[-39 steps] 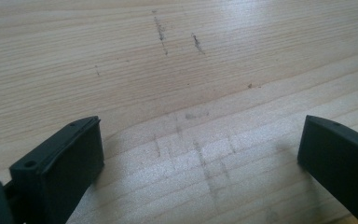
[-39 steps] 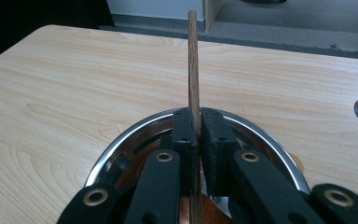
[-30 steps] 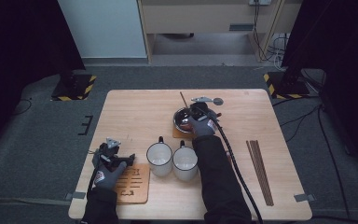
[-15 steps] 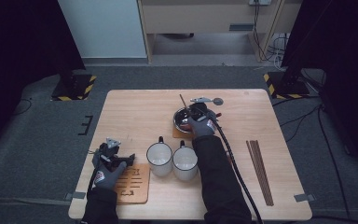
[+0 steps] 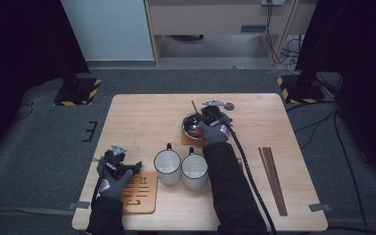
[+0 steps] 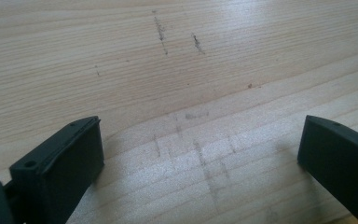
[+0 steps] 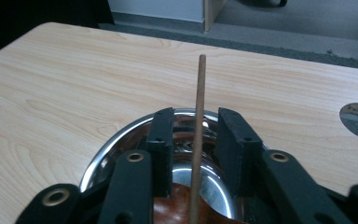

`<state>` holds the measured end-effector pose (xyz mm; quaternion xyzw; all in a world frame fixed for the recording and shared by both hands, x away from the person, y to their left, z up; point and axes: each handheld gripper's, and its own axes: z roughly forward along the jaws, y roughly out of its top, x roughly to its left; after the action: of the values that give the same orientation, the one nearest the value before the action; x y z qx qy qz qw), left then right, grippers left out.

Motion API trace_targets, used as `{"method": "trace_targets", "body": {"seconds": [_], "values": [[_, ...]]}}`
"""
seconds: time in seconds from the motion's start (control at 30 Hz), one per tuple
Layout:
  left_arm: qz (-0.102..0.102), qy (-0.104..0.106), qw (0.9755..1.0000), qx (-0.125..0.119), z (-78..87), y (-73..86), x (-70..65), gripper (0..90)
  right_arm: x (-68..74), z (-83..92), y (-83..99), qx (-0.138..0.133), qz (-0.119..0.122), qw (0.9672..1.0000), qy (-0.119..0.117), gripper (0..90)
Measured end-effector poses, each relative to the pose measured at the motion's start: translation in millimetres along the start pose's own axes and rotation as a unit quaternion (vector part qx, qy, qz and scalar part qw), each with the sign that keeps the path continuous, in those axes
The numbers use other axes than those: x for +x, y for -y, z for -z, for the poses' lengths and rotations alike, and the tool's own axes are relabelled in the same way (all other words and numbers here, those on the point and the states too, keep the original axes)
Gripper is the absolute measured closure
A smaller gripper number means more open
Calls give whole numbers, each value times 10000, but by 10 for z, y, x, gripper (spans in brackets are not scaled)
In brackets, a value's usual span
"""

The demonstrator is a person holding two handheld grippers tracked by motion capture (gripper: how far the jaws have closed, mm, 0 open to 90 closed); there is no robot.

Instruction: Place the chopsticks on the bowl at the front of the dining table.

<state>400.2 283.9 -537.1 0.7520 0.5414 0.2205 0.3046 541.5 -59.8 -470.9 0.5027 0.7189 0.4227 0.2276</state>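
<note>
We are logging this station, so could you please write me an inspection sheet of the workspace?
Surface: wooden table, bare, faint scuffs.
Job's things: metal bowl on a coaster; thin wooden stick leaning in it.
Clutter: two white mugs, slotted wooden trivet, loose sticks.
Grippers: right hand-held gripper over the bowl, jaws just opening, stick between them untouched; left hand-held gripper open above the table.
Cables: black cable along the right sleeve.
Surroundings: grey floor, striped stand feet.

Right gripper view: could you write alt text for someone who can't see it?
A thin wooden stick stands between the right gripper's two black jaws, which have just been opening, untouched by either. Below sits a shiny metal bowl on a pale wooden table.
</note>
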Motion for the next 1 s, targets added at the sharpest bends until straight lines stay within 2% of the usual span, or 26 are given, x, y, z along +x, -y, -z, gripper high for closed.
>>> {"method": "trace_targets", "body": {"seconds": [0.4, 0.7, 1.0], "values": [[1, 0, 10000, -1, 0, 0, 0, 0, -58, 331, -161, -284, 10, 9994, -173, 586], [0, 0, 10000, -1, 0, 0, 0, 0, -251, 681, -229, -462, 39, 9988, -160, 533], [1, 0, 10000, -1, 0, 0, 0, 0, -458, 953, -155, -548, 36, 9984, -98, 509]]}}
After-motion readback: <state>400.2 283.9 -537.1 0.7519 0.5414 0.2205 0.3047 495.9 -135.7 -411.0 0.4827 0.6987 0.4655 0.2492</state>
